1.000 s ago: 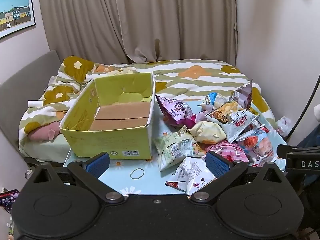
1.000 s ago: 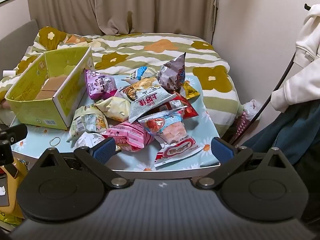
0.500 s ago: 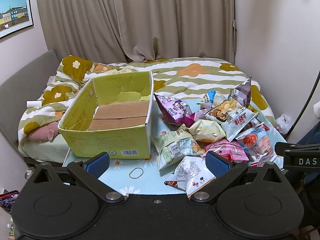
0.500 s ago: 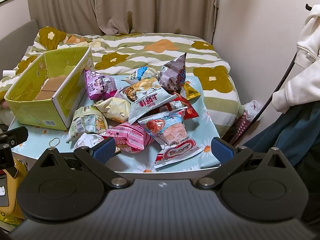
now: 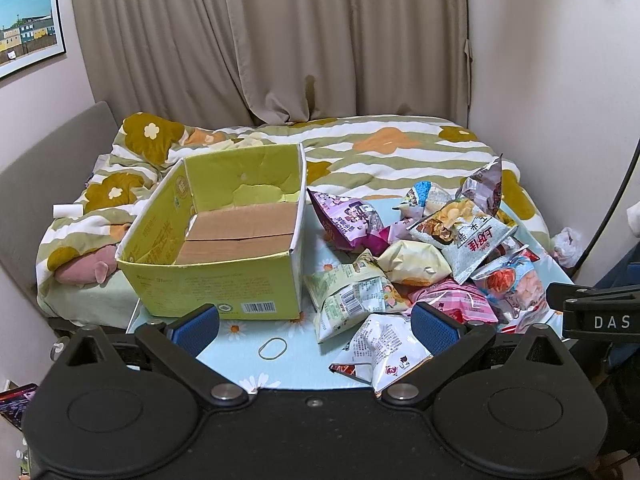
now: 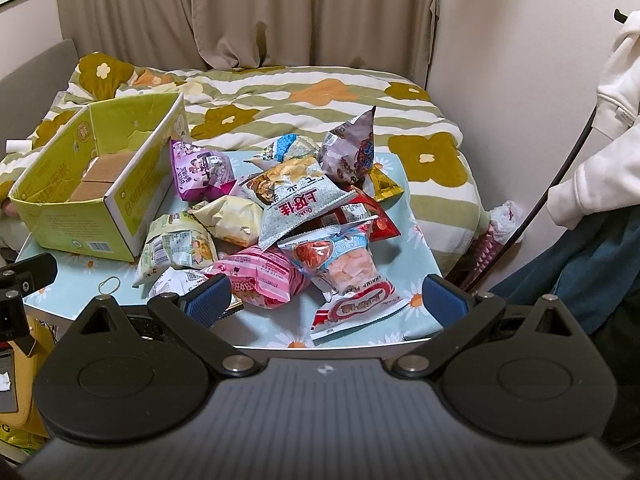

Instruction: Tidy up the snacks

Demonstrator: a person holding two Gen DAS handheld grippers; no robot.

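My left tongs are spread wide with nothing between the blue pads, held low over the near edge of the bench. Between the pads I see a rubber band lying flat on the flowered cloth, and the white snack packet sits just inside my right-hand pad. My right tongs are spread wide too and grip nothing; they hang over the near side of the snack pile, with the pink striped packet close to one pad and the shrimp chip bag lying between them.

Beyond the tongs, the snacks are heaped on the right half of the bench: a pale green packet, a cream packet, a grey bag with red lettering on top of the pile, a purple bag leaning near the box, and a greyish bag standing tall at the back. A small gold packet lies at the far right.

The yellow-green cardboard box stands open on the left of the bench, just beside the pile, with only its brown flaps showing inside. Behind the bench lies a bed with a flowered cover, and curtains hang behind it
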